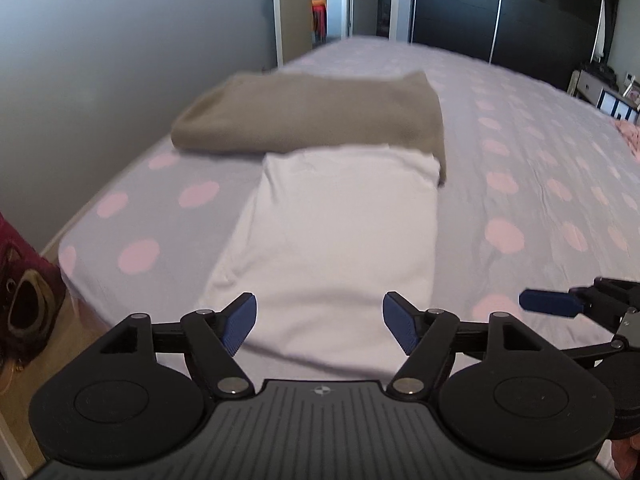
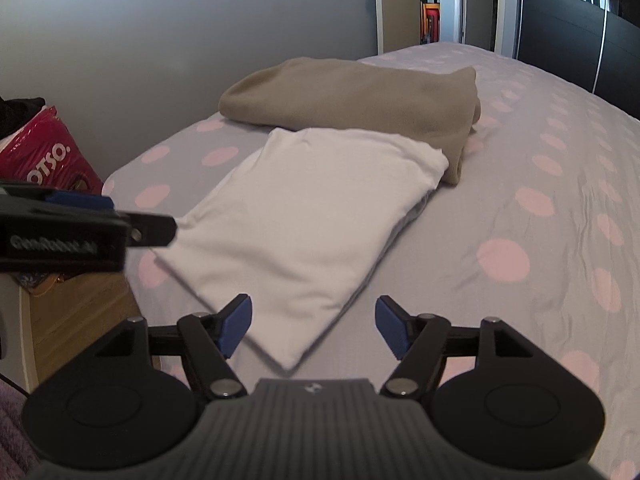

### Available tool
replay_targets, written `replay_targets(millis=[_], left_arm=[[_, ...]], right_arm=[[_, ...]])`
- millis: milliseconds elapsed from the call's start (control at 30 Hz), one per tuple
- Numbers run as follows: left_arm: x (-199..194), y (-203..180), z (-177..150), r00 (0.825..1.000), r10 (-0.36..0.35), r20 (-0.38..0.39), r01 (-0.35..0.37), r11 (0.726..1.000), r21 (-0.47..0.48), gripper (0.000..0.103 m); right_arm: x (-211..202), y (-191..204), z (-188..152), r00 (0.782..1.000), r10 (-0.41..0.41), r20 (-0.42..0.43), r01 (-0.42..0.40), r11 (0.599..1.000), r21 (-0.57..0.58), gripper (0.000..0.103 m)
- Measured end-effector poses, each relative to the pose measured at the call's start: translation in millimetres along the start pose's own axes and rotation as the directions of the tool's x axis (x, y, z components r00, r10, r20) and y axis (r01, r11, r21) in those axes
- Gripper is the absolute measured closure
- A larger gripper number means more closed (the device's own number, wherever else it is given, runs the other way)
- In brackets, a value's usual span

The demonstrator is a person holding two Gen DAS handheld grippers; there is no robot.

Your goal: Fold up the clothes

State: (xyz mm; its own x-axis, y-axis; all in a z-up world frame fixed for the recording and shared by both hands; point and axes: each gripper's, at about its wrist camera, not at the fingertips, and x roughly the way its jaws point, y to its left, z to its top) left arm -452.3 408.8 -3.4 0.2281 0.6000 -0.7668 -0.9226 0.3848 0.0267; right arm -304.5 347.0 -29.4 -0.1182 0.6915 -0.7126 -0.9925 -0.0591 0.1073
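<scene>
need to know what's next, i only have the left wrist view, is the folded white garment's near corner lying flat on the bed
Observer: Yes. In the right wrist view the near corner of the folded white cotton garment lies flat on the grey bedsheet with pink dots, just beyond the open right gripper.
Operator: anything in the right jaws
Observer: Nothing; its blue pads stand apart, clear of the cloth.
Operator: what's left of the bed past that dark red thing
Observer: A glossy red bag with white lettering stands there, with something black on top.
Operator: does the folded beige fleece touch the white one
Observer: Yes, the folded beige fleece garment lies against its far edge.
</scene>
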Motion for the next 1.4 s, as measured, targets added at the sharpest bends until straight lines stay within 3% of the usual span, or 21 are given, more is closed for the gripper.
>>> replay_targets(millis=[433,600,1400], left_arm=[[29,-4,-37,0.992,0.0,-0.126,0.004,0.999,0.032,0.034],[39,-5,-41,0.99,0.034,-0.139,-0.026,0.998,0.059,0.034],[56,-26,-40,0.983,0.04,-0.177,-0.019,0.992,0.124,0.034]], right_arm=[[14,-11,-25,0.998,-0.02,-0.067,0.023,0.999,0.033,0.029],[18,-13,-23,0.998,-0.017,-0.065,0.019,0.999,0.038,0.029],[17,-19,-24,0.997,-0.027,-0.069,0.031,0.998,0.048,0.027]])
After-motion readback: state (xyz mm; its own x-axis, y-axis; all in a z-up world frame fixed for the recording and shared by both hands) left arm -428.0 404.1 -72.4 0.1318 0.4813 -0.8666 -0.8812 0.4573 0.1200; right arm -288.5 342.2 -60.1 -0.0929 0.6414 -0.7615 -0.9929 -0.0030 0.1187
